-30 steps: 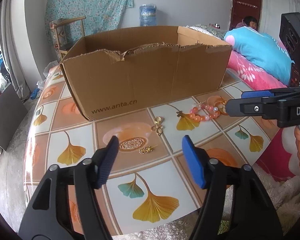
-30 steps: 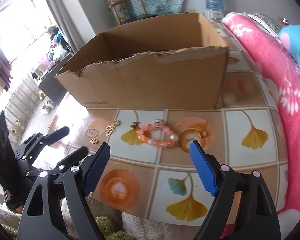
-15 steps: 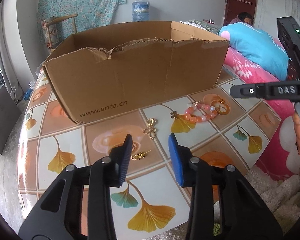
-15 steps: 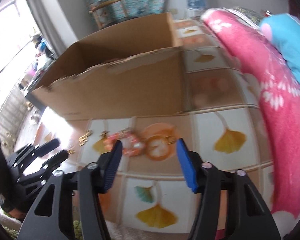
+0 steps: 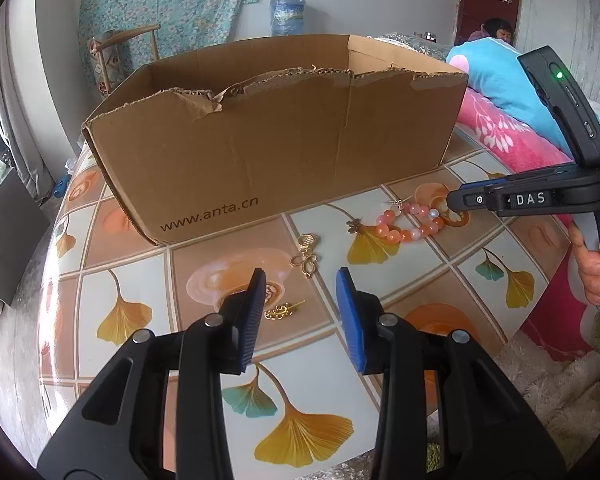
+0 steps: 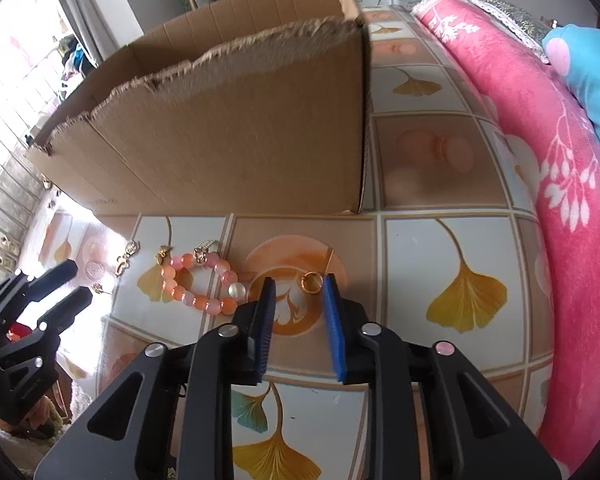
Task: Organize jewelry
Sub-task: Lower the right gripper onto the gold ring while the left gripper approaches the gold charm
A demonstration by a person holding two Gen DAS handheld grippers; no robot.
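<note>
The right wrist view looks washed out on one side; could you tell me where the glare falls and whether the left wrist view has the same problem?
In the right wrist view, window light overexposes the left edge, bleaching the table near the small gold charms; the gold ring and bead bracelet stay readable. The left wrist view is evenly lit, its cardboard box sharp, with fisheye bending at the edges.

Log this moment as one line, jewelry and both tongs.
left tongs: open over gold earring | right tongs: closing beside gold ring, not gripped | box: behind
</note>
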